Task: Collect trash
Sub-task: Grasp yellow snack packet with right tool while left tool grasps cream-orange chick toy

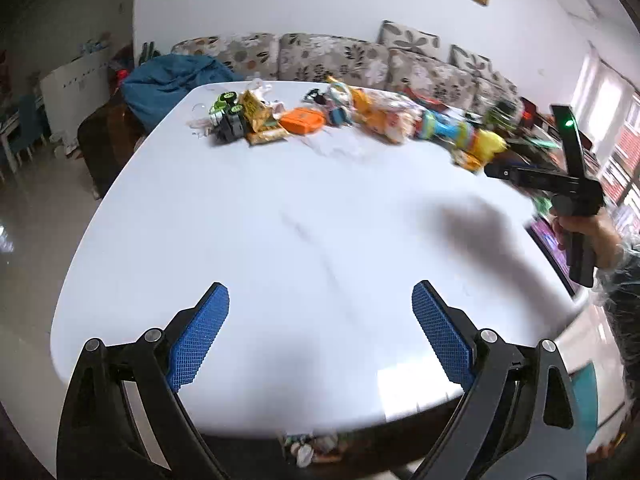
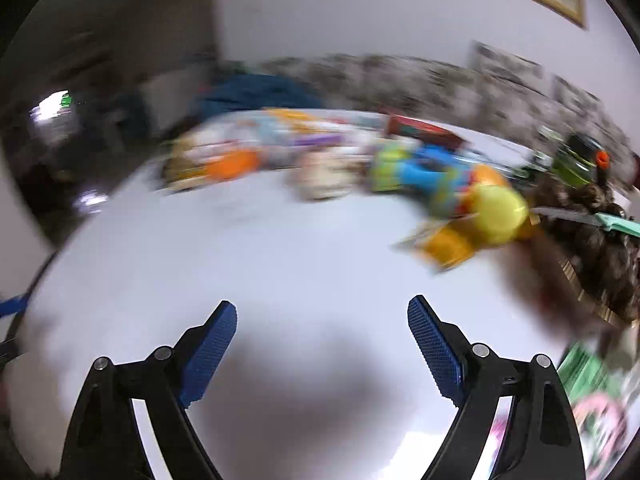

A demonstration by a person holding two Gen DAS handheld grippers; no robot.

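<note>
Left wrist view: left gripper [image 1: 321, 306] and right gripper [image 2: 322, 322] gape wide, empty, above the table [image 1: 280, 216].

no text, label or number is sharp enough to read.

Beneath the spread jaws of the left gripper [image 1: 321, 334], the table [image 1: 280, 220] looks smooth, white and glossy. The pads [image 1: 198, 338] are blue, rough and finely gridded, set on matt black plastic arms with shiny metal pins. Far ahead of the jaws lie crinkly, glossy wrappers [image 1: 262, 114] and an orange plastic case [image 1: 302, 120]; behind them, a floral cloth sofa [image 1: 332, 58].
</note>
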